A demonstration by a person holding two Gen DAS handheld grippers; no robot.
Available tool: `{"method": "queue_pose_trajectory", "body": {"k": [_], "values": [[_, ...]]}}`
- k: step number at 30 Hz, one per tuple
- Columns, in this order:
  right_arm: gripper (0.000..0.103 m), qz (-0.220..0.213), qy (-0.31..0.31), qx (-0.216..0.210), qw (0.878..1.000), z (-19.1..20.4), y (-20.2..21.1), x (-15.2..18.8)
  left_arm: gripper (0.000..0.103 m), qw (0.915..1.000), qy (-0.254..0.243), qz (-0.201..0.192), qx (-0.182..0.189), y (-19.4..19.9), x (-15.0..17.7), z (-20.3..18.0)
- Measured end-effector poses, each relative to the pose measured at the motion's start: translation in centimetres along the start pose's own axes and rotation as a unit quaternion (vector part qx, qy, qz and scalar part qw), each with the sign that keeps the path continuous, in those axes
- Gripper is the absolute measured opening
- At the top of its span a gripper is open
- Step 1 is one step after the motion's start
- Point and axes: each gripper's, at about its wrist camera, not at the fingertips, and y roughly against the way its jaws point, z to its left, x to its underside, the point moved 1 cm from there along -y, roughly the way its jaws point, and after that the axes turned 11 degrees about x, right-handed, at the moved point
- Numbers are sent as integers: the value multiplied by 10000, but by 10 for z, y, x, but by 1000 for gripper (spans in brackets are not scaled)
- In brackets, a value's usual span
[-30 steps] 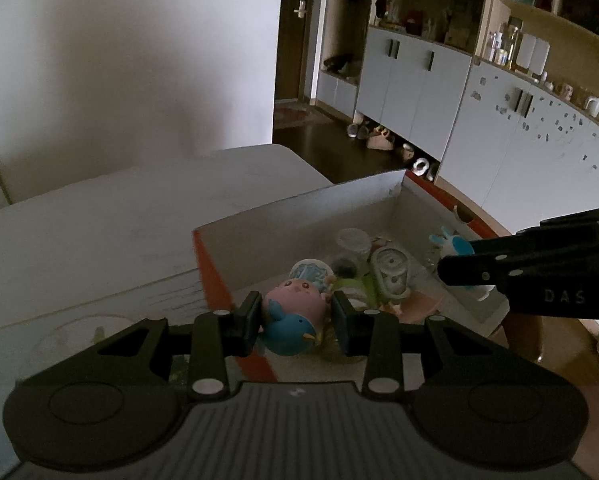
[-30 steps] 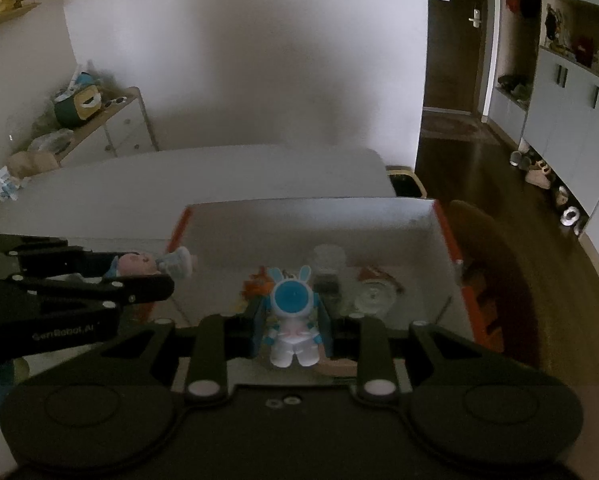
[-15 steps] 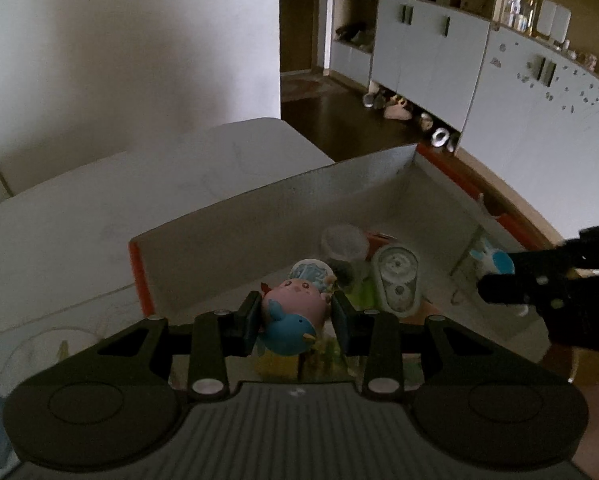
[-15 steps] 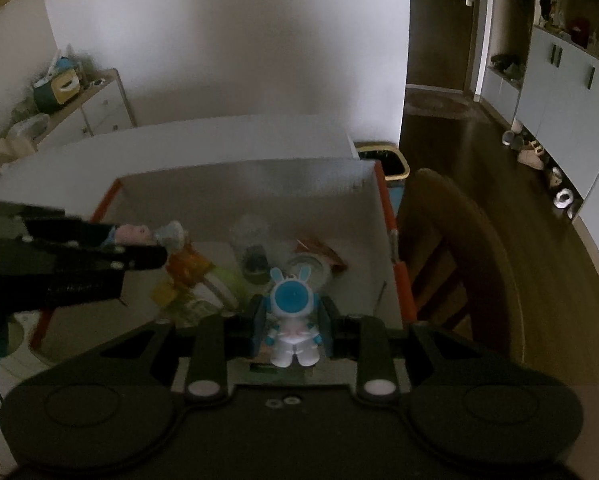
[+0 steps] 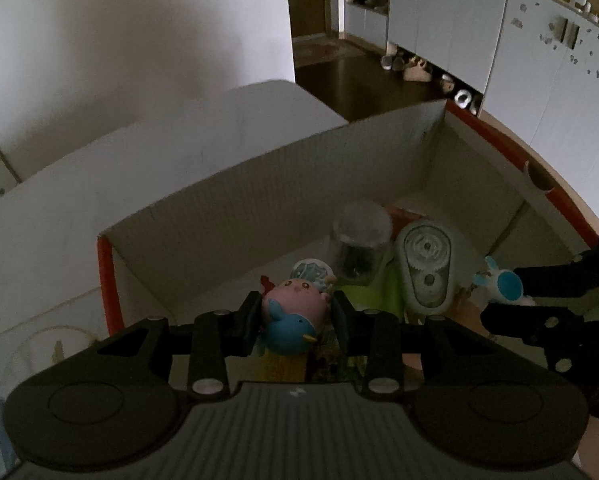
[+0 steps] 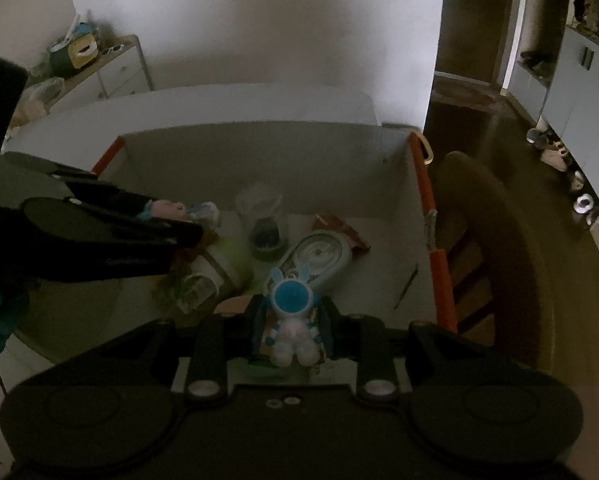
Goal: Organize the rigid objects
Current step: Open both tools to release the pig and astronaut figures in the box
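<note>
My left gripper (image 5: 295, 316) is shut on a pink and blue round toy figure (image 5: 293, 316) and holds it over the near left part of an open cardboard box (image 5: 259, 184) with orange edges. My right gripper (image 6: 293, 326) is shut on a white and blue rabbit figure (image 6: 293, 320) over the box's near side (image 6: 259, 152). In the left wrist view the rabbit figure (image 5: 499, 284) shows at the right. In the right wrist view the pink toy (image 6: 171, 210) shows at the left.
Inside the box lie a clear jar (image 5: 361, 240), a pale green oval gadget with gears (image 5: 427, 268), a green-lidded container (image 6: 219, 268) and a snack packet (image 6: 339, 232). The box stands on a white table (image 5: 179, 152). A wooden chair (image 6: 487, 240) stands to its right.
Both grippers have moved forward and lower over the box, each still holding its toy. The box contents look closer and larger in both views.
</note>
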Motion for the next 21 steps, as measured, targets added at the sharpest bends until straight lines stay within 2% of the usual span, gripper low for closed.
{"method": "queue_pose_trajectory", "body": {"k": [7, 21], "values": [[27, 137, 75, -74, 9999, 0, -9, -1, 36, 9996, 108, 242, 39, -7, 2, 3], [31, 331, 62, -33, 9994, 6, -19, 0, 37, 9992, 130, 340, 153, -2, 4, 1]]}}
